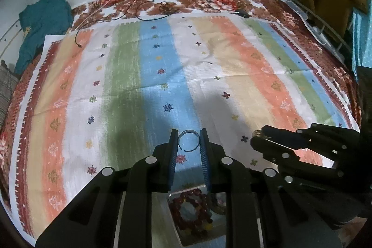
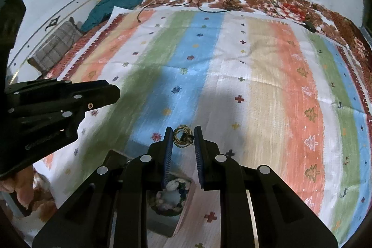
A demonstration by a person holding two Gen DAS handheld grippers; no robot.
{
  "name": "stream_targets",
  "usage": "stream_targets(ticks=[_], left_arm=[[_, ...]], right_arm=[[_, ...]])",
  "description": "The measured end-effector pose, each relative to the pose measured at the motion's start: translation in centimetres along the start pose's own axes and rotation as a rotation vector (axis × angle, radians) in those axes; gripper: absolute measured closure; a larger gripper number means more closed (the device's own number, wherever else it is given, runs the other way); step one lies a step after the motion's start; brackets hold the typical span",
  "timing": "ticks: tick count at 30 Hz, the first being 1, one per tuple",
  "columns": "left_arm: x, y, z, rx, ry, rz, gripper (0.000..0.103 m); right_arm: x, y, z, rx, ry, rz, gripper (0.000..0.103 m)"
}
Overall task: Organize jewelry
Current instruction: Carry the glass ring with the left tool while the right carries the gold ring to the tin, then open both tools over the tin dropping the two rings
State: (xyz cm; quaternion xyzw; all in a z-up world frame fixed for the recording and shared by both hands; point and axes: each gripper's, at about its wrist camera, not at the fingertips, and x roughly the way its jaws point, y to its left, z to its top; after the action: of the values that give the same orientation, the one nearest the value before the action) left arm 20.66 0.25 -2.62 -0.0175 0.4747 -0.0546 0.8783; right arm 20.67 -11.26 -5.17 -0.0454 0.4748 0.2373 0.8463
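The left gripper [image 1: 188, 140] pinched a silver ring [image 1: 189, 140] between its blue pads [image 1: 174, 150]; the ring was an open hoop with a gap at its near edge, held above the striped cloth [image 1: 148, 66]. The right gripper [image 2: 183, 138] pinched a gold coil [image 2: 182, 138], a bundle of thin wire loops with a small stud on its right side; its exact form was hard to make out.

Below the left gripper, a clear tray [image 1: 173, 220] held red beads [image 1: 186, 201]; the gripper body hid most of it, and its compartments could not be told apart. Below the right gripper, a pale beaded piece [image 2: 173, 192] lay in the tray, also largely covered. In the left view the right gripper appeared near right, its tip touching the gold coil. In the right view the left gripper [image 2: 58, 113] was cut off at the left edge, with fingers of a hand [image 2: 22, 190] below it.

The cloth was open across its middle and far parts. Black cables [image 1: 139, 4] lay at the far edge. A teal garment [image 1: 44, 22] lay far left.
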Motion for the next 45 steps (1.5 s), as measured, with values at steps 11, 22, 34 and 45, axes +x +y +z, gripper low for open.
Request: stream_targets(ticks=[11,22,34,45], left_arm=[[-1.9,-0.3,-2.2,0.013,-0.011,-0.015,0.085],[-3.5,-0.9,-4.4,0.007,-0.01,-0.038,0.085],[-4.3,-0.3,-6.0,-0.065,0.006,-0.067,0.085],[-5.6,1.2,-7.3,-0.142,-0.02,-0.039,0.064]], right_arm=[[-1.0,1.5,-1.7,-0.062,0.013,0.036,0.084],[-2.0,2.5,-3.6,-0.074,0.035,0.072,0.084],[-2.8,3.7,-5.1,-0.107,0.026,0.091,0.08],[-4.3,2.1,-6.1,-0.052,-0.004,0.057,0.049]])
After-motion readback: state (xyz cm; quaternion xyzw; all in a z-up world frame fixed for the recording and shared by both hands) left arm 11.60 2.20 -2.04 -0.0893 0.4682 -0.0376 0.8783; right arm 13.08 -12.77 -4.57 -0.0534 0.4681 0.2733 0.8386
